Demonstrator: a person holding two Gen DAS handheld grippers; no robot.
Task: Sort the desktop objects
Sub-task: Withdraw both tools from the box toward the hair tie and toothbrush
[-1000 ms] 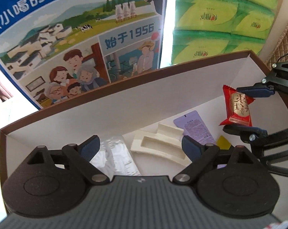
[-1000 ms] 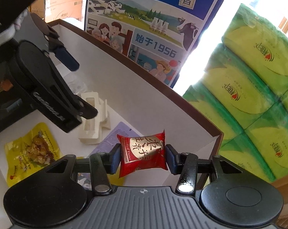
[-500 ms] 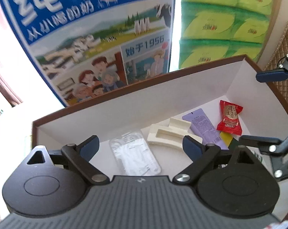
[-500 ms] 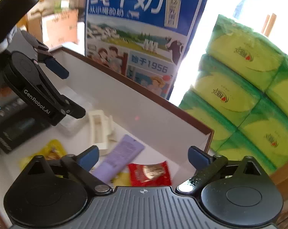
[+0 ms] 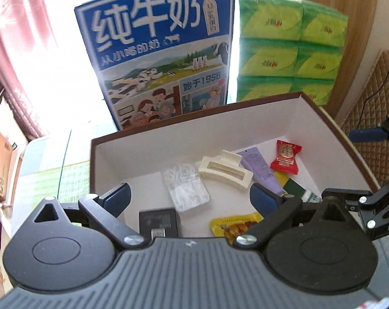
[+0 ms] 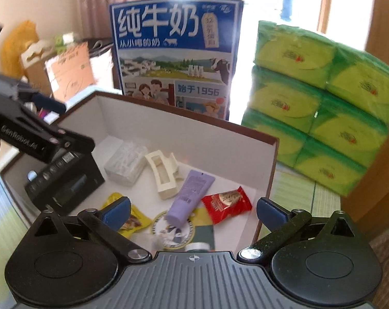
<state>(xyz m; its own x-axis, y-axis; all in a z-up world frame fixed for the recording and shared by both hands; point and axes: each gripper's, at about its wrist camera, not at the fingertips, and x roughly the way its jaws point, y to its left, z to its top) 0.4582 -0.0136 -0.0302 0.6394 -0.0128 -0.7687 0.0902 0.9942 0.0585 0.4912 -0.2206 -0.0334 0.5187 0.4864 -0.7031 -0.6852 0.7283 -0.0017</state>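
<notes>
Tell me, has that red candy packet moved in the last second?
Yes. The red candy packet left the right gripper, now open, and lies on the box floor beside the purple tube.

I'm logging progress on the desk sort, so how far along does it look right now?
Done: the red candy packet lies in the brown box beside the purple tube, cream hair clip, clear plastic pack, yellow snack pouch and black case. In hand: nothing; the right gripper and left gripper are both open. Whatever remains outside the box is out of view.
</notes>
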